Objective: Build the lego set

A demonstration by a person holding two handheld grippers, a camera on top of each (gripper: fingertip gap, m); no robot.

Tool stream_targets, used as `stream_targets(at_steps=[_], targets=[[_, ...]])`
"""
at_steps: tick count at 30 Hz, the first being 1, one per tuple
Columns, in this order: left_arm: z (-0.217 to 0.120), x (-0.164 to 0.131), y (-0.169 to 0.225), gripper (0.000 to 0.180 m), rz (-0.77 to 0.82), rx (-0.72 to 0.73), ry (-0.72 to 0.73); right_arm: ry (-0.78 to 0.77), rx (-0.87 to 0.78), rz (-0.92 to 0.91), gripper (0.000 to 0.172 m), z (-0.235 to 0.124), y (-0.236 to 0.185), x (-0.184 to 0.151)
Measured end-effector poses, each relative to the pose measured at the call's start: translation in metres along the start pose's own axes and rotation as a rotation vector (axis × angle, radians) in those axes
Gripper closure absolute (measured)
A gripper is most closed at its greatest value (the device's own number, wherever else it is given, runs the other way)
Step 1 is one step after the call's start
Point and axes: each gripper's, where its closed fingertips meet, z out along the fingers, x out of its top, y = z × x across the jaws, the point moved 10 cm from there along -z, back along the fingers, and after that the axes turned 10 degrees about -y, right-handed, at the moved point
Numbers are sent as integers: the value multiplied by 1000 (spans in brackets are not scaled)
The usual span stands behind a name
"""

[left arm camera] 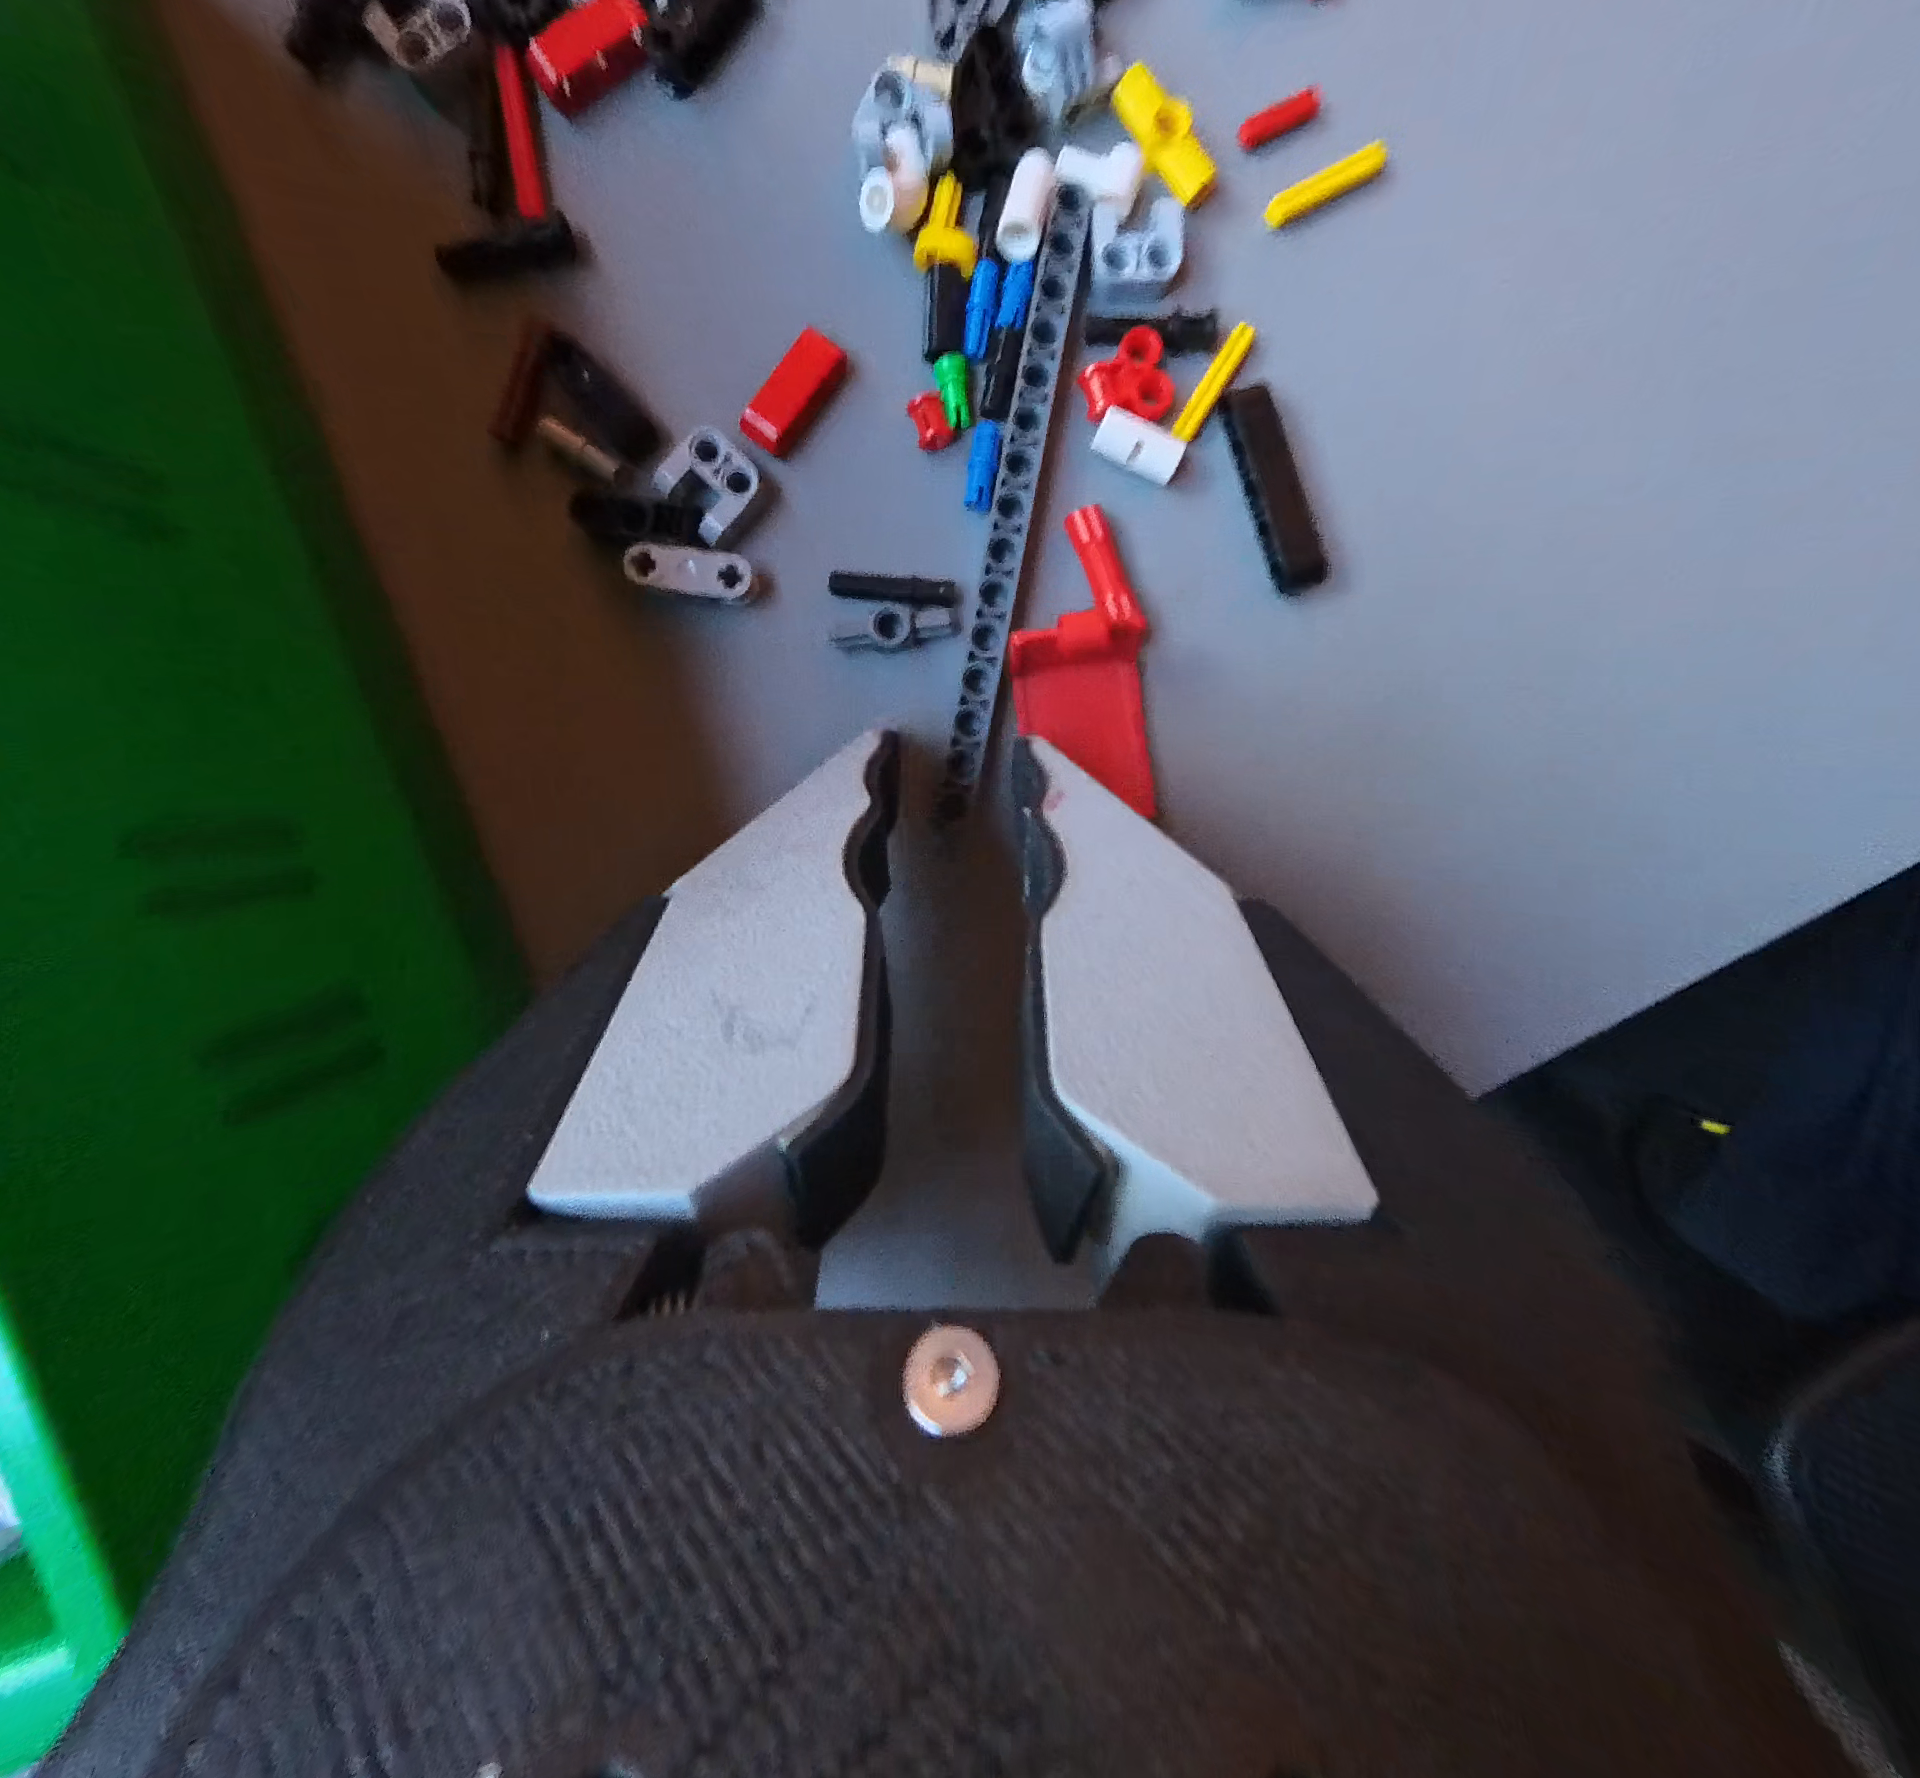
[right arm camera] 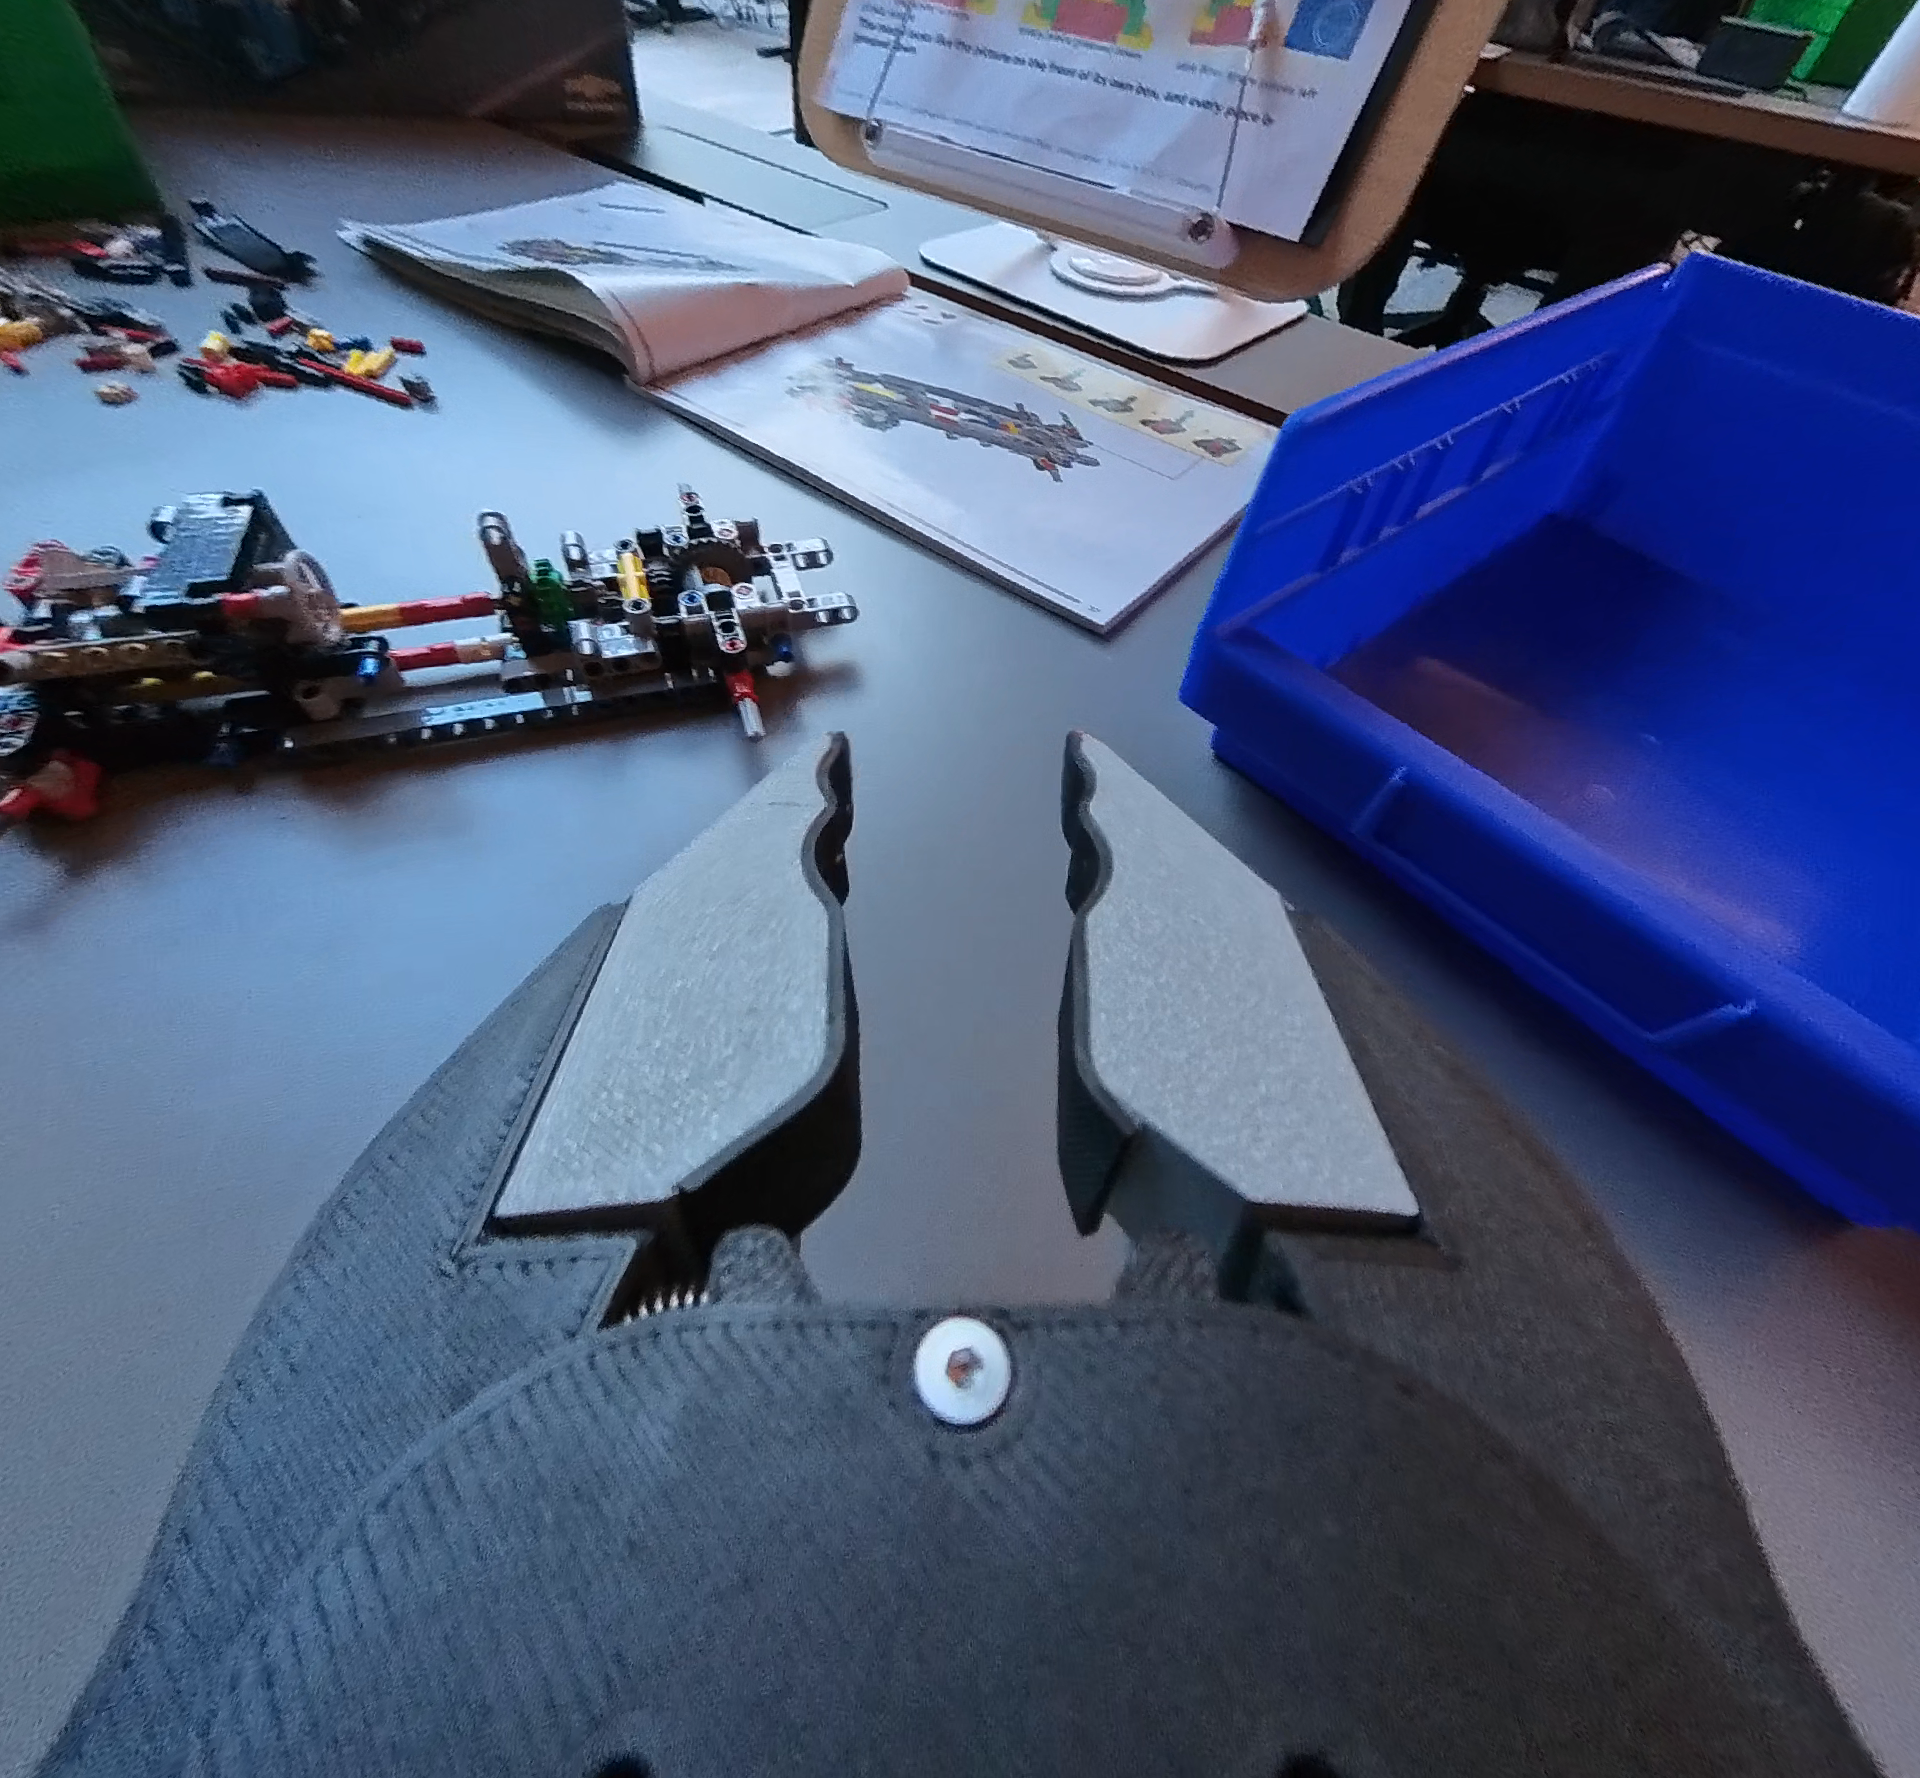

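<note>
Left wrist view: left gripper looks steeply down on a grey table, jaws parted. The near end of a long dark grey holed beam sits between the fingertips, with a visible gap on the left side; on the right it runs close to the pad, contact not clear through the blur, so it reads as standing in the gap, not pinched. The beam runs away from the jaws into a scatter of small plastic building parts: pins, axles and connectors in red, yellow, blue, white, black. A red panel piece lies just right of the beam, beside the right fingertip. Judged: the beam is light, stiff, smooth plastic and long, so a grip at the very end would let it swing; flat sides near the end give the pads a fair seat. A green bin wall stands at the left. Right wrist view: right gripper spread wide, nothing between the pads, low over the dark tabletop. Ahead and left, a part-built model chassis; an open instruction booklet beyond; a blue bin close on the right. A document stand with a printed sheet behind, desks farther back.
</note>
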Motion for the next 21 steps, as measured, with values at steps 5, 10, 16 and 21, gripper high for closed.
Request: stream_targets(at_steps=[5, 10, 16, 21], targets=[[4, -1, 6, 174, 13, 25, 14, 37, 34, -37, 136, -7, -14, 4], [-8, 1, 19, 174, 57, 137, 26, 102, 242, -87, 134, -10, -75, 26], [-41, 12, 36, 174, 113, 412, 133, -89, 310, -176, 119, 23, -154, 31], [-57, 19, 63, 175, 174, 515, 271, -108, 229, -162, 94, 31, -192, 56]])
